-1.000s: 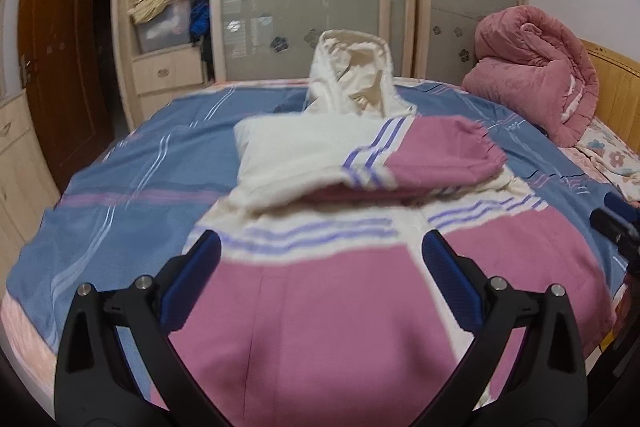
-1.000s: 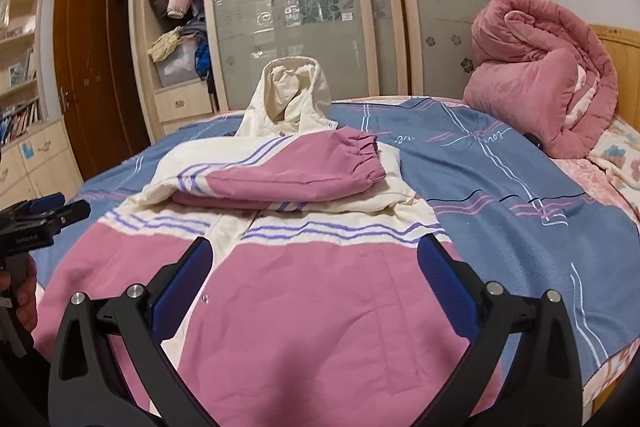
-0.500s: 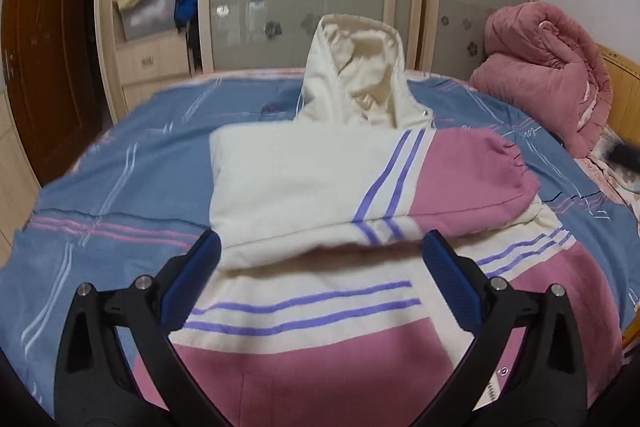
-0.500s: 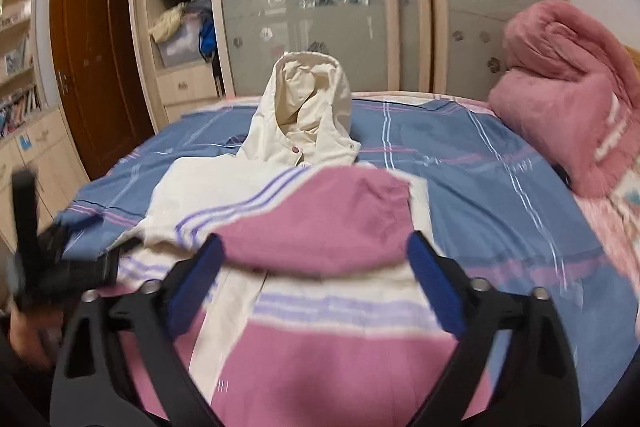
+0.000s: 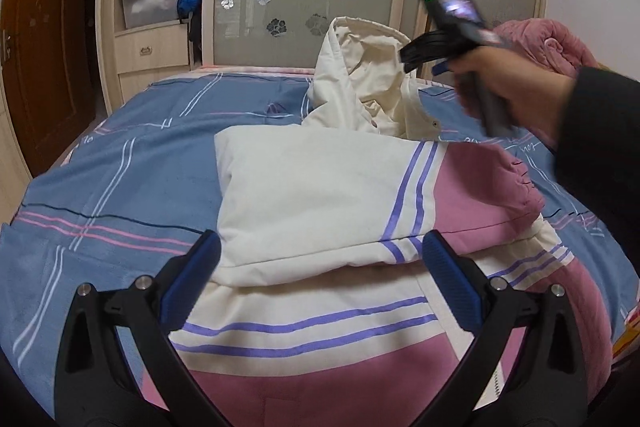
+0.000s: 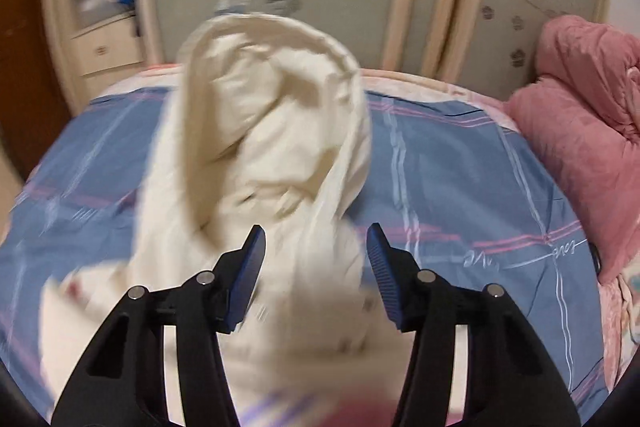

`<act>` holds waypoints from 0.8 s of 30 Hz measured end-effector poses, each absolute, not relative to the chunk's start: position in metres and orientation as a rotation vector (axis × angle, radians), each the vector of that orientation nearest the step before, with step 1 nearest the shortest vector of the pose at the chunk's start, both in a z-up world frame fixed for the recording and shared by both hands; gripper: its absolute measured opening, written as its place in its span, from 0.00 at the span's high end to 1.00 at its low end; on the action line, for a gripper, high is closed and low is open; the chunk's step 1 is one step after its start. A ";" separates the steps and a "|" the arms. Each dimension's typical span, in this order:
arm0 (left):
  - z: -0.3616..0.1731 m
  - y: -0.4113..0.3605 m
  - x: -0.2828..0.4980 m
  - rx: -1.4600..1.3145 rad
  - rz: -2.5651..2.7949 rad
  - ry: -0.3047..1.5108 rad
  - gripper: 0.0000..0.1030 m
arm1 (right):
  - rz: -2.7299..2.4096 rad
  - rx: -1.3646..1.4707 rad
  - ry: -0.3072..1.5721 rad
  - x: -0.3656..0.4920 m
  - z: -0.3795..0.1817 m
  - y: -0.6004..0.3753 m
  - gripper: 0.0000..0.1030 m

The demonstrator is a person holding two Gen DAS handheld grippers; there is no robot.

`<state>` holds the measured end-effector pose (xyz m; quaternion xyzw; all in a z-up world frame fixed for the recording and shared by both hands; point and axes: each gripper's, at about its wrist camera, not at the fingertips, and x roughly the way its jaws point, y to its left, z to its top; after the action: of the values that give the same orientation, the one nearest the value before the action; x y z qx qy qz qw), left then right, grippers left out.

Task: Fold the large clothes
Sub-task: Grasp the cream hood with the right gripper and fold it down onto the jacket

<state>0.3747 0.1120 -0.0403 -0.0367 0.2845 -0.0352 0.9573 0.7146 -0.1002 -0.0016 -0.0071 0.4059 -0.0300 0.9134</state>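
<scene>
Right gripper (image 6: 316, 267) comes first in its own view: its jaws have just been closing from wide to about half apart, and the cream hood (image 6: 264, 131) now fills the picture in front of them. The hood's lower folds lie between the blue pads (image 6: 250, 267), but I cannot tell whether the pads press on cloth yet, since the picture is smeared. A second ago this camera looked over the jacket's pink hem; now it sits right at the hood, so the hand has swept up the garment. A rolled pink quilt (image 6: 580, 131) lies to the right of the hood, well apart from it, on the blue bedspread (image 6: 460, 187).

From the left wrist view, the left gripper (image 5: 320, 275) stands released, nothing between its pads, hovering above the jacket (image 5: 320, 307) just below the folded sleeve (image 5: 340, 203) that lies across the chest. Beyond the sleeve the hood stands upright, and the person's hand (image 5: 516, 95) holds the right gripper just beside it, a newcomer to this view.

With the sleeves seemingly folded in, I judge the hood is the next part to be folded down onto the body.
</scene>
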 end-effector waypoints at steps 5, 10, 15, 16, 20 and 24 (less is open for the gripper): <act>-0.043 0.122 0.377 -0.120 -0.081 0.599 0.02 | -0.076 0.059 0.884 0.754 -0.024 -0.113 0.71; -0.048 0.127 0.385 -0.143 -0.063 0.617 0.02 | -0.037 0.113 0.781 0.728 -0.012 -0.128 0.98; -0.054 0.126 0.386 -0.157 -0.059 0.621 0.02 | 0.058 0.119 0.663 0.660 0.003 -0.151 0.98; -0.055 0.124 0.385 -0.145 -0.051 0.619 0.02 | 0.071 0.117 0.640 0.642 0.004 -0.156 0.98; -0.052 0.118 0.383 -0.107 -0.022 0.607 0.02 | 0.113 0.141 0.581 0.594 0.006 -0.174 0.98; -0.027 0.115 0.398 -0.102 -0.013 0.561 0.02 | 0.145 0.189 0.573 0.575 -0.001 -0.187 0.98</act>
<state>0.3977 0.1152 -0.0271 -0.0504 0.2769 -0.0063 0.9596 0.5748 -0.1872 -0.0012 0.0931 0.2820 0.0714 0.9522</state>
